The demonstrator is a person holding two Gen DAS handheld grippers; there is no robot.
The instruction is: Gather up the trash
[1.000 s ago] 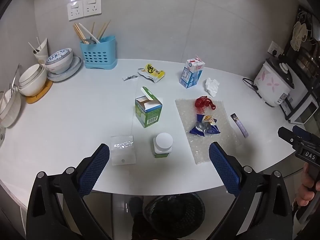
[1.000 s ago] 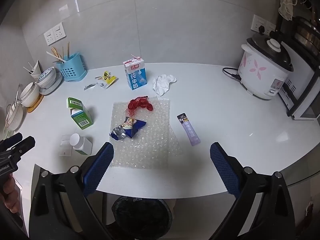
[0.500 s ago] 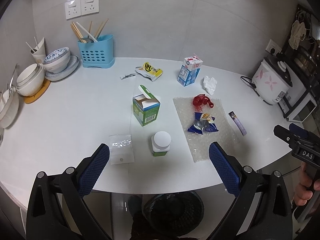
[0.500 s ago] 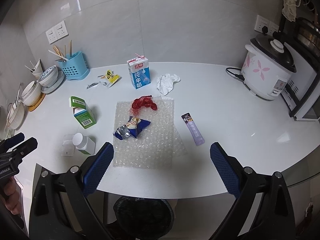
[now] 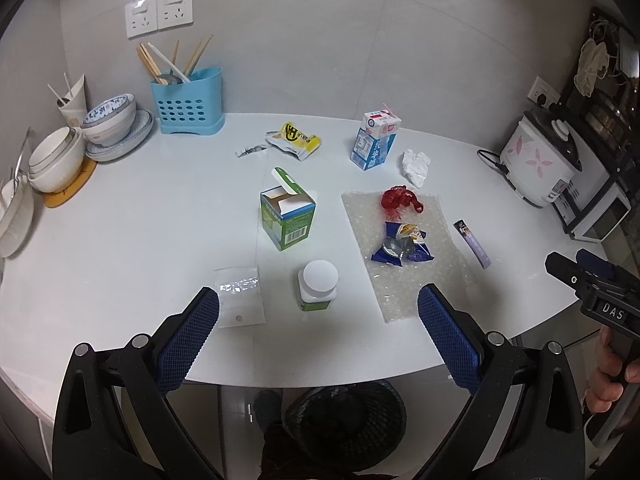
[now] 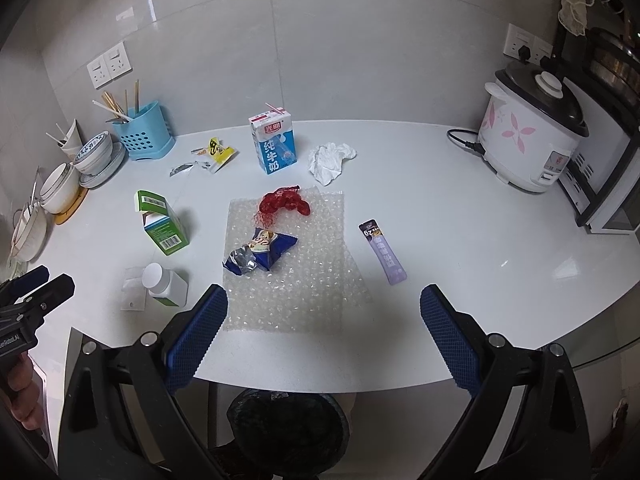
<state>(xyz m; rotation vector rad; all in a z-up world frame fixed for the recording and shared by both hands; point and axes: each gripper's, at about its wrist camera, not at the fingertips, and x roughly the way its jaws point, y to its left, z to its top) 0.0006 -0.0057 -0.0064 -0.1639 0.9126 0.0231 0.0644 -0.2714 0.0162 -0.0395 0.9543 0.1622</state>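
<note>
- Left hand-held gripper [image 5: 318,332]: jaws apart, empty, above worktop [image 5: 140,216] edge.
- White-capped bottle [image 5: 318,285] upright at 12 o'clock, just ahead; nearer than right hand-held gripper [image 6: 323,330], likewise apart.

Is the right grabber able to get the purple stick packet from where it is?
Probably yes. The right gripper is open, and the purple stick packet lies flat on bare table just ahead, with nothing between them.

Green box [image 5: 287,216], red net [image 6: 283,203], blue/white milk ctn [image 6: 273,144]
</note>
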